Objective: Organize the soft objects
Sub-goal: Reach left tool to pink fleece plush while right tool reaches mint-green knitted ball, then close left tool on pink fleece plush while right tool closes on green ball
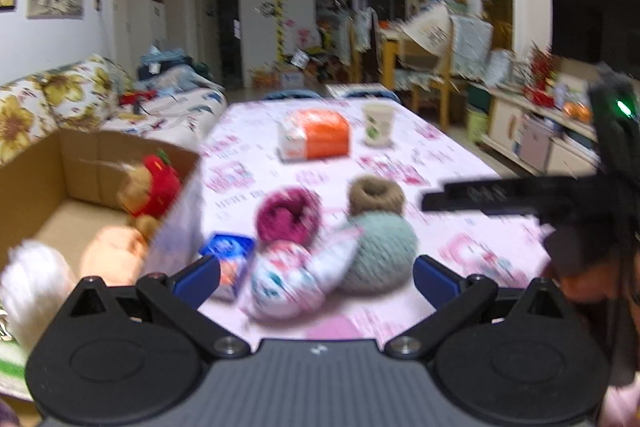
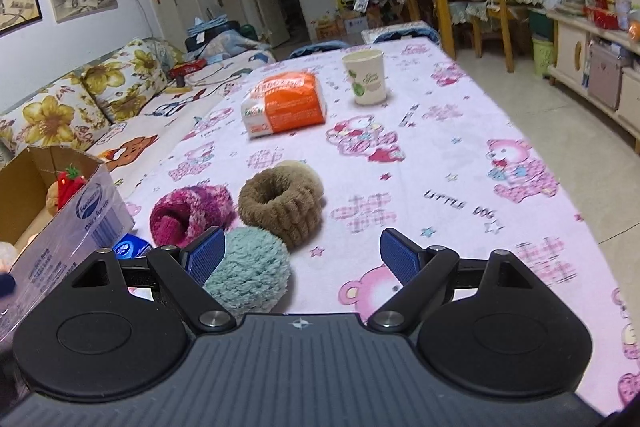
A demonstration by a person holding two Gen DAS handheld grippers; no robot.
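The left wrist view is blurred. My left gripper (image 1: 316,277) is open just behind a white patterned soft pouch (image 1: 288,283) on the pink tablecloth. Around the pouch lie a teal yarn ball (image 1: 380,251), a magenta yarn roll (image 1: 288,215) and a brown yarn ring (image 1: 376,195). At the left, a cardboard box (image 1: 60,163) holds a red strawberry plush (image 1: 156,183), a peach ball (image 1: 116,255) and a white ball (image 1: 32,287). My right gripper (image 2: 304,253) is open and holds nothing. The teal ball (image 2: 248,271) lies by its left finger, with the brown ring (image 2: 280,203) and magenta roll (image 2: 188,211) beyond.
An orange tissue pack (image 2: 284,103) and a paper cup (image 2: 366,77) stand farther back on the table (image 2: 440,155). A blue tin (image 2: 130,247) sits against the box wall (image 2: 80,223). A floral sofa (image 2: 80,99) runs along the left, with chairs and cabinets at the right.
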